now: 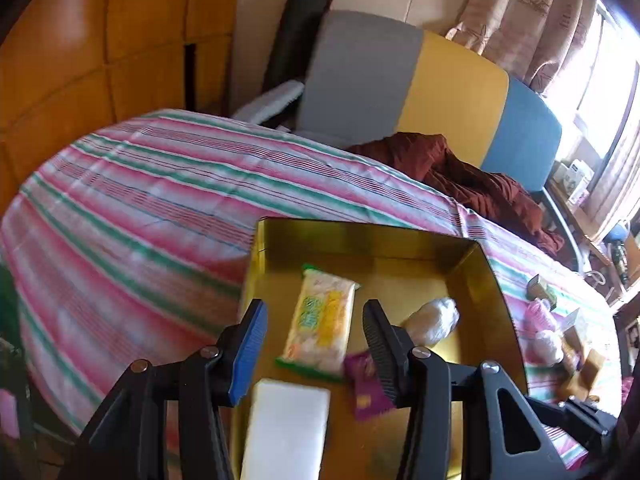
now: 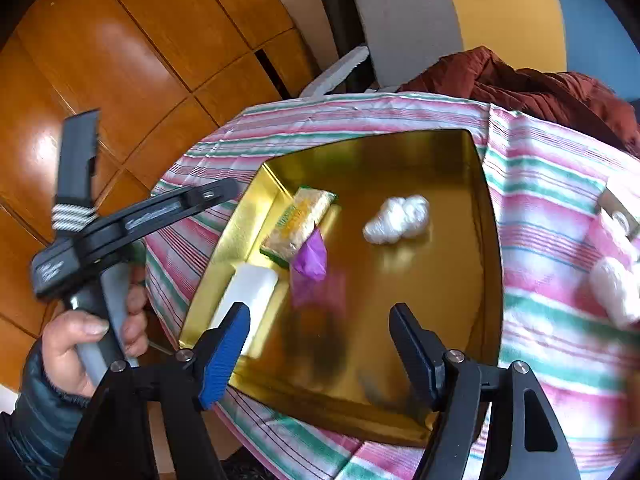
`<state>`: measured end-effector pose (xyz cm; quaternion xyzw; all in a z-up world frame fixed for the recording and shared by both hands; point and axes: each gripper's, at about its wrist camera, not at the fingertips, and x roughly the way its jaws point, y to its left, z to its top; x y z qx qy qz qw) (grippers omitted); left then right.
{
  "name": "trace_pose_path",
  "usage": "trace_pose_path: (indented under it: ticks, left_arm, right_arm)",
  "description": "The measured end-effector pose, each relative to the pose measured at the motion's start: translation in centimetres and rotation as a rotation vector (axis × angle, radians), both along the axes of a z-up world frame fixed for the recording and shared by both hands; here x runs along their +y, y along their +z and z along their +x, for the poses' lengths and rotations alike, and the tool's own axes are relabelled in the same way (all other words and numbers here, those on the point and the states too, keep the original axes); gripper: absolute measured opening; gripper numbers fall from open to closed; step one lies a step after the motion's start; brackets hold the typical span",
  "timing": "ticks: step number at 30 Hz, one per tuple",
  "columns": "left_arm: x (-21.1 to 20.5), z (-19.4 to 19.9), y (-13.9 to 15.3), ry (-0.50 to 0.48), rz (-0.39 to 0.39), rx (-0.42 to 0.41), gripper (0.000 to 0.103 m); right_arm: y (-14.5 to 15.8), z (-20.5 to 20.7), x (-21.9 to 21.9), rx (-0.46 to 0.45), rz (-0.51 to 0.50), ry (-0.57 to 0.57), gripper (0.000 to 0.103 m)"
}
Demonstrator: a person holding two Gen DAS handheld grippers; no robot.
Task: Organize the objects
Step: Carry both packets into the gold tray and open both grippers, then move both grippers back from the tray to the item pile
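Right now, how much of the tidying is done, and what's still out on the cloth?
Done: four things lie in the gold tray: a yellow snack pack, a white block, a purple packet and a clear wrapped bundle. In hand: nothing; the left tongs and the right tongs both stand open over the tray. Left: a few small items on the striped cloth beside the tray.

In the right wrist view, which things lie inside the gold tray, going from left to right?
Inside the gold tray: white block → yellow snack packet → white plastic-wrapped bundle. The purple wrapper overlaps the packet, so I leave it out.
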<state>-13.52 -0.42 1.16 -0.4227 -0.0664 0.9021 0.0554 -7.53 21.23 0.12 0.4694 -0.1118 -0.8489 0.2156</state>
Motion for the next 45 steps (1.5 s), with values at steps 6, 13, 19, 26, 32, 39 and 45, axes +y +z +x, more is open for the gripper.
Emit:
trace_pose_path:
  ticks: [6, 13, 19, 26, 32, 39, 45]
  left_arm:
    - [-0.2, 4.7, 0.1, 0.022, -0.047, 0.048, 0.050]
    - [0.5, 7.8, 1.4, 0.034, -0.039, 0.098, 0.050]
    - [2.7, 9.8, 2.2, -0.028, -0.070, 0.127, 0.050]
    - [4.8, 10.8, 2.1, -0.084, -0.101, 0.128, 0.050]
    - [6.6, 11.2, 1.5, -0.133, -0.097, 0.111, 0.050]
    - [9.0, 11.9, 0.9, -0.226, -0.097, 0.116, 0.050]
    - [10.1, 12.1, 0.6, -0.274, -0.069, 0.090, 0.050]
  right_arm:
    - [0.1, 2.1, -0.2, 0.047, 0.073, -0.040, 0.082]
    - [2.5, 4.8, -0.4, 0.212, 0.206, -0.094, 0.098]
    - [4.0, 6.6, -0.4, 0.325, 0.296, -0.112, 0.103]
    - [4.2, 7.2, 2.4, 0.321, 0.293, -0.181, 0.103]
    - [4.2, 7.3, 5.3, 0.303, 0.302, -0.241, 0.103]
    - [3.9, 6.8, 11.4, 0.236, 0.278, -0.361, 0.103]
    - [5.3, 6.7, 20.1, 0.221, 0.294, -0.541, 0.103]
